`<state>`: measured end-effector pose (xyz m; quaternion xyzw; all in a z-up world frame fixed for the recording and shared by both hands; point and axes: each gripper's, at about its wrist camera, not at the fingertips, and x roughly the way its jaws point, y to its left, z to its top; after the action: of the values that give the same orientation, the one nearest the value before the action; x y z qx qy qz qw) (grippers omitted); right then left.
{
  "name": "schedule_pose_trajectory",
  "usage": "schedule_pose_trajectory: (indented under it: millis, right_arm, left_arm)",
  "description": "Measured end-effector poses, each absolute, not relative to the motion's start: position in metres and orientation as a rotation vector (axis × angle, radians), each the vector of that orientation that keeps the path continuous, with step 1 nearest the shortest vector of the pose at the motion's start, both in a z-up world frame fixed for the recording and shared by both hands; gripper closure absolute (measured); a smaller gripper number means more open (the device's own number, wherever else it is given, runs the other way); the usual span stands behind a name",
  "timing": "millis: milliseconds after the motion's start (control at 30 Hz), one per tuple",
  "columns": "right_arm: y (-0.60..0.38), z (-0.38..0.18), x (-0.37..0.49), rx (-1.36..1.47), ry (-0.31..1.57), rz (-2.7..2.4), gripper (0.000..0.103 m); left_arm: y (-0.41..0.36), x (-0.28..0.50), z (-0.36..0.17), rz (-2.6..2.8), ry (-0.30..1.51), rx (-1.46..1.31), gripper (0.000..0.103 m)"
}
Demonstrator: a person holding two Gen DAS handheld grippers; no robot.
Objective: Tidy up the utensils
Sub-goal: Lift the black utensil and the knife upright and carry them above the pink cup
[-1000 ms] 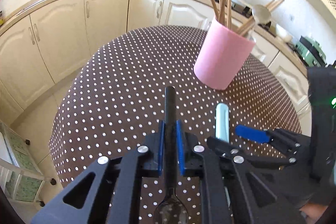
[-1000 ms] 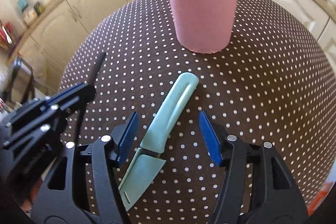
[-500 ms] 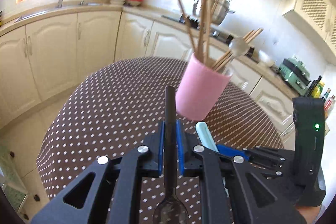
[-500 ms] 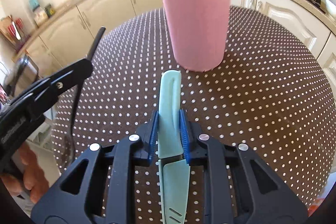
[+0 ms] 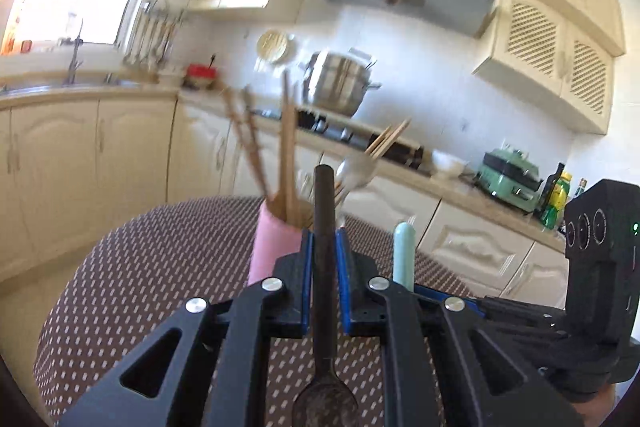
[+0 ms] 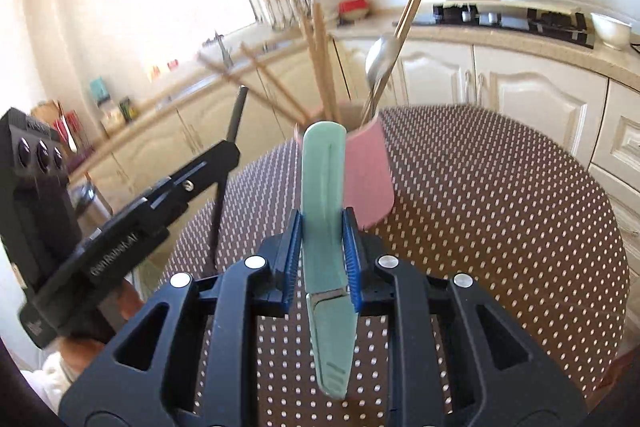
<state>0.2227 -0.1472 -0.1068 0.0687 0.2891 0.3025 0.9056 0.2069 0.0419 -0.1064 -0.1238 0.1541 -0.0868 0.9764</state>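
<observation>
Kitchen backdrop, round polka-dot table with pink utensil holder standing on it. Left gripper raised off the table, aimed slightly downward toward the holder, clamped on a dark spoon, handle forward, bowl toward camera. Right gripper, just beside it, tilted downward, grips a mint-green knife, handle toward the holder, blade back.

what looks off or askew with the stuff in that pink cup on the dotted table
Nothing spilled or damaged. The wooden chopsticks in the pink cylindrical holder splay out at different angles, and a metal spoon leans among them bowl up. The holder itself stands on the brown polka-dot tablecloth.
</observation>
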Motion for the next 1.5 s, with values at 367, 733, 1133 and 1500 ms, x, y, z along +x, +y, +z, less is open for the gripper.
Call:
schedule_pose_trajectory:
  millis: [367, 733, 1133, 1500]
  right_arm:
    - [-0.153, -0.056, 0.252, 0.246, 0.342, 0.644, 0.082]
    - [-0.137, -0.014, 0.297, 0.246, 0.203, 0.679, 0.082]
    - [-0.134, -0.036, 0.325, 0.257, 0.222, 0.723, 0.082]
    - [-0.137, -0.048, 0.334, 0.272, 0.247, 0.739, 0.082]
  left_arm:
    - [0.012, 0.24, -0.052, -0.125, -0.012, -0.195, 0.092]
    - [0.018, 0.298, -0.047, -0.056, -0.087, -0.278, 0.092]
    - [0.031, 0.317, -0.068, -0.035, -0.107, -0.335, 0.092]
    - [0.033, 0.323, -0.082, -0.024, -0.079, -0.327, 0.092]
